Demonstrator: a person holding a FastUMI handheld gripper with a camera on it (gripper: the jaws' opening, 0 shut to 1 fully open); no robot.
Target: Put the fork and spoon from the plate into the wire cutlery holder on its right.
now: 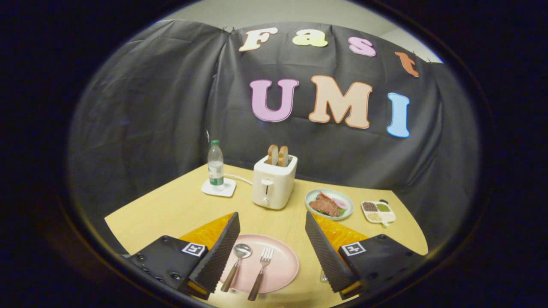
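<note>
A pink plate (pixel 280 265) lies on the yellow table between my two fingers. On it rest a spoon (pixel 236 261) at the left and a fork (pixel 261 271) at the right, both with brown handles pointing toward me. My gripper (pixel 272 250) hangs above the plate, open wide, with nothing between its ribbed black pads (pixel 218 256). A bit of thin wire (pixel 323 277) peeks out beside the right finger (pixel 327 254), which hides whatever it belongs to.
Beyond the plate stands a white toaster (pixel 274 182) with two slices of bread. A water bottle (pixel 215 164) on a white coaster stands to its left. To its right are a plate of food (pixel 329 204) and a small divided dish (pixel 378 211).
</note>
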